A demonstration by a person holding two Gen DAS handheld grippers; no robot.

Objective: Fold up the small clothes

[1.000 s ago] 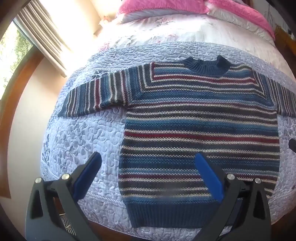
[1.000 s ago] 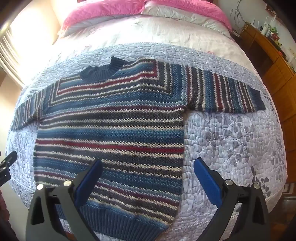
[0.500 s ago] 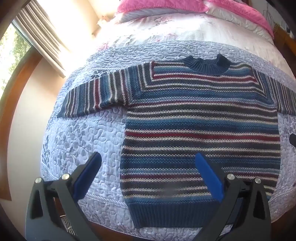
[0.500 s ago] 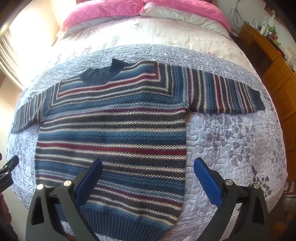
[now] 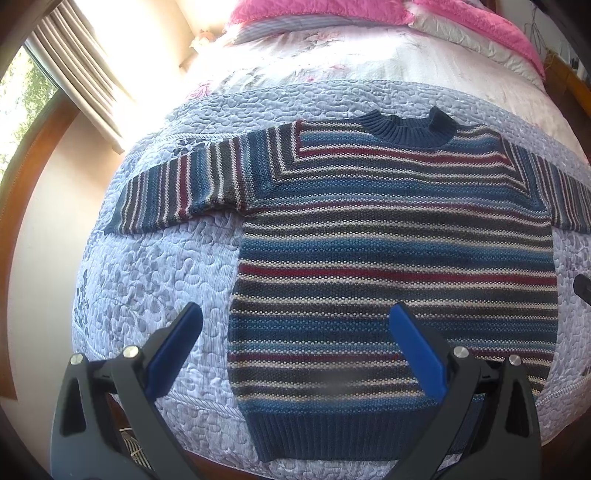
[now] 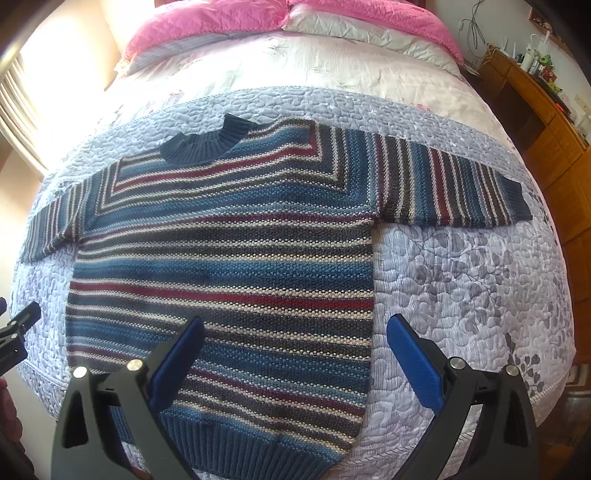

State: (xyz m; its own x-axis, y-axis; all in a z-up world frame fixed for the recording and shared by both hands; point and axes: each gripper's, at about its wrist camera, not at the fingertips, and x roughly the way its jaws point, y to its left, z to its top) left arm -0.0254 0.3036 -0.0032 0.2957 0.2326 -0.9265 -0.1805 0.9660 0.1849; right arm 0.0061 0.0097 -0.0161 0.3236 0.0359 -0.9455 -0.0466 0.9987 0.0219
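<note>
A striped knit sweater (image 5: 395, 240) in blue, red, cream and grey lies flat on the bed, both sleeves spread sideways, dark blue collar away from me and ribbed hem at the near edge. My left gripper (image 5: 295, 325) hovers open above the sweater's lower left side, nothing between its blue pads. In the right wrist view the same sweater (image 6: 229, 254) fills the middle. My right gripper (image 6: 295, 328) hangs open over its lower right side, empty. The left gripper's black tip (image 6: 18, 328) shows at that view's left edge.
The sweater rests on a lilac quilted bedspread (image 5: 147, 266) (image 6: 461, 280) over a floral duvet. Pink pillows (image 6: 214, 33) lie at the headboard end. A window with curtains (image 5: 74, 74) is on the left, a wooden dresser (image 6: 546, 122) with small items on the right.
Both grippers have drifted slightly, so the sweater sits a little lower and more centred in each view. Both grippers stay open and the sweater has not moved.
</note>
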